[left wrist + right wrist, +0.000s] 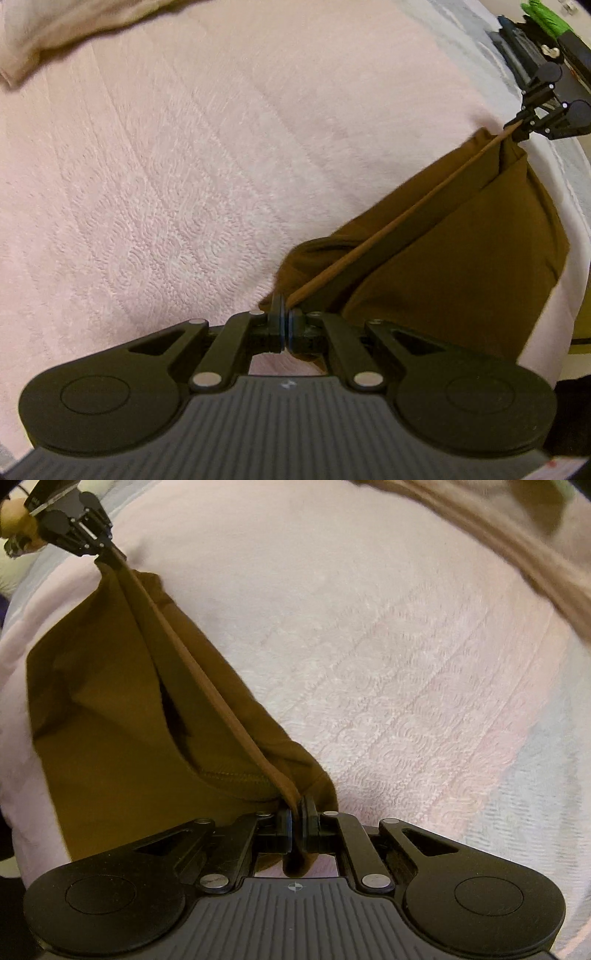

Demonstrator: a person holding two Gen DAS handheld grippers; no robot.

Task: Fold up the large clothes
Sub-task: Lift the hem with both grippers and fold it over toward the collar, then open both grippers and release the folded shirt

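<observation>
The brown garment [454, 254] hangs doubled over a pink textured bedspread [166, 177], stretched by one edge between the two grippers; in the left wrist view it fills the right half of the frame from lower centre up to the upper right, and in the right wrist view the same brown garment [110, 709] fills the left half from the upper left down to lower centre. Its taut top hem [207, 686] runs as a lighter brown band diagonally from one gripper to the other, with the layers below sagging into folds that reach down toward the bedspread [388, 646]. That pink cover takes up most of both frames, its quilted pattern sharpest through the middle. A beige cloth [44, 33] lies blurred in the upper left corner of the left wrist view; in the right wrist view a tan cloth [498, 535] crosses the upper right corner, also blurred. The left gripper [285, 328], at lower centre of its own view, is clamped tight on the near end of the hem, and it shows again small at the upper left of the right wrist view [107, 552], pinching the far corner. The right gripper [297, 829] is likewise pressed together on the hem at lower centre of its view, and appears at the upper right of the left wrist view [517, 127], gripping the opposite corner. A bright green object [543, 16] sits at the top right edge there, too small to identify.
</observation>
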